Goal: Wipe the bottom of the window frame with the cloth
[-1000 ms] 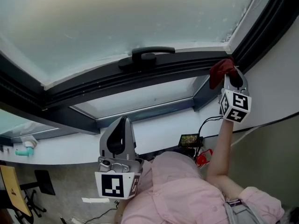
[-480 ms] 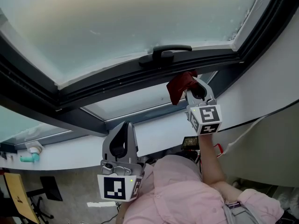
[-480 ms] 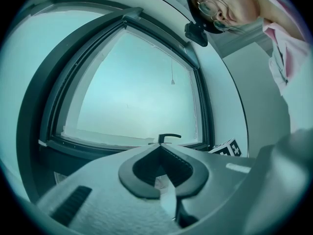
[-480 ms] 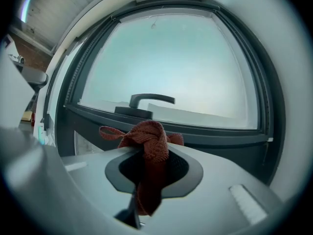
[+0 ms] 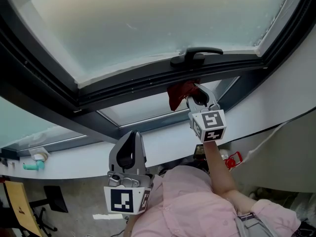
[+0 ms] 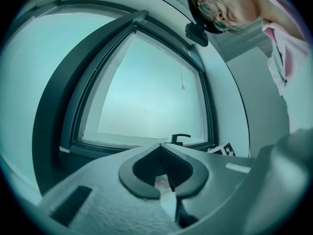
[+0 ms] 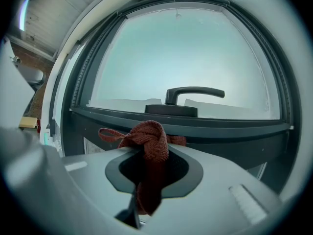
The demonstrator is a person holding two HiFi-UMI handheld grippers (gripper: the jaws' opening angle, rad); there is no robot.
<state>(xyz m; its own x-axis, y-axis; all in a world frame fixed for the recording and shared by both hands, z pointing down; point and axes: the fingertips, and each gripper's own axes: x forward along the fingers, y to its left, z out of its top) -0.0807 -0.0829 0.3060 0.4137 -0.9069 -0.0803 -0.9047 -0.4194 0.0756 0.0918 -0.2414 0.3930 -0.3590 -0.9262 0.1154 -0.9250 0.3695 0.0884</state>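
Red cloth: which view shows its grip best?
The right gripper view: the red cloth fills the centre, bunched and pinched between the jaws, below the window handle. The head view shows it small at the right gripper's tip. The left gripper view shows no clear cloth.

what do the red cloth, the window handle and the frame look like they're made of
The cloth: a knitted or coarsely woven fabric, rust red, matte; ribbed texture and limp folds show. The handle: black, smooth, low sheen; painted metal or plastic, the look cannot settle which. The window frame: dark grey, smooth satin coating, probably over metal or plastic.
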